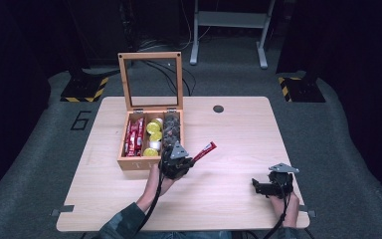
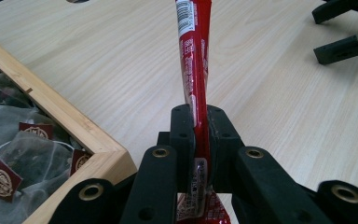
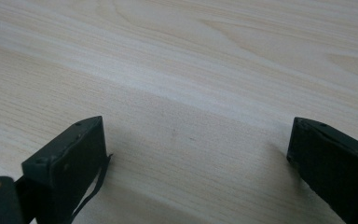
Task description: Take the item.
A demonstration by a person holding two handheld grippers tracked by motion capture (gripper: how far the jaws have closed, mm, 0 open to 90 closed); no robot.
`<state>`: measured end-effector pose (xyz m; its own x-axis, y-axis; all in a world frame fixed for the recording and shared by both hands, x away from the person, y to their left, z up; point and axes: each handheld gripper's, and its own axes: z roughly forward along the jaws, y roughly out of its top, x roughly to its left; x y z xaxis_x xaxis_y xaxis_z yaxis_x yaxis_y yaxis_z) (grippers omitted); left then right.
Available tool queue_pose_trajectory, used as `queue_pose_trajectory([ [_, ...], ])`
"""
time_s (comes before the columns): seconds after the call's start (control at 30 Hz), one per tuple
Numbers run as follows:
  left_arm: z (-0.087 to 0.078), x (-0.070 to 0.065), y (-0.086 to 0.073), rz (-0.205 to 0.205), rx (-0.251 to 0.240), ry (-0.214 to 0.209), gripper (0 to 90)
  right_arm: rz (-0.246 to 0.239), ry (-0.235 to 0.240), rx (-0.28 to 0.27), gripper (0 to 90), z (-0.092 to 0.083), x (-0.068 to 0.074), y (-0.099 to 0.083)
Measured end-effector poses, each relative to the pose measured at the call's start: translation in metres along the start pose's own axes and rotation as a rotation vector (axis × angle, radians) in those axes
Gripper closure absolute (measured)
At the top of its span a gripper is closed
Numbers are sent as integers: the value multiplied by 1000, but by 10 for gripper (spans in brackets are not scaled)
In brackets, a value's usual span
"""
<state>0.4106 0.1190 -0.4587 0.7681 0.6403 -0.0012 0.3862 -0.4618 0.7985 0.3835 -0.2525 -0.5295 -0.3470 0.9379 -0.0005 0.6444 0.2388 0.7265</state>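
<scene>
My left gripper points toward two o'clock, jaws clamped together. My right gripper points toward nine o'clock, jaws wide apart.

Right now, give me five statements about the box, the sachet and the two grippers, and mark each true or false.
1. The left gripper is shut on the red sachet. True.
2. The right gripper holds a tea bag. False: its jaws stand open over bare table with nothing between them.
3. The box has its lid closed. False: the lid stands upright, open.
4. The box holds red sachets, yellow pods and mesh tea bags in separate compartments. True.
5. The held sachet lies flat inside the box. False: it sticks out from the left gripper over the table, beside the box.
</scene>
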Motion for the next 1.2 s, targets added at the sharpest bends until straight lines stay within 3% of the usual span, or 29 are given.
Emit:
queue_pose_trajectory([
  [0.17,5,-2,-5,-10,7,-2,822,0,0,0,39,0,0,0],
  [0.47,14,-7,-11,15,43,-17,822,0,0,0,40,0,0,0],
  [0.7,24,-6,-17,-6,62,-31,822,-1,0,0,40,0,0,0],
  [1.2,41,-10,-26,-11,102,-43,822,0,1,0,40,0,0,0],
])
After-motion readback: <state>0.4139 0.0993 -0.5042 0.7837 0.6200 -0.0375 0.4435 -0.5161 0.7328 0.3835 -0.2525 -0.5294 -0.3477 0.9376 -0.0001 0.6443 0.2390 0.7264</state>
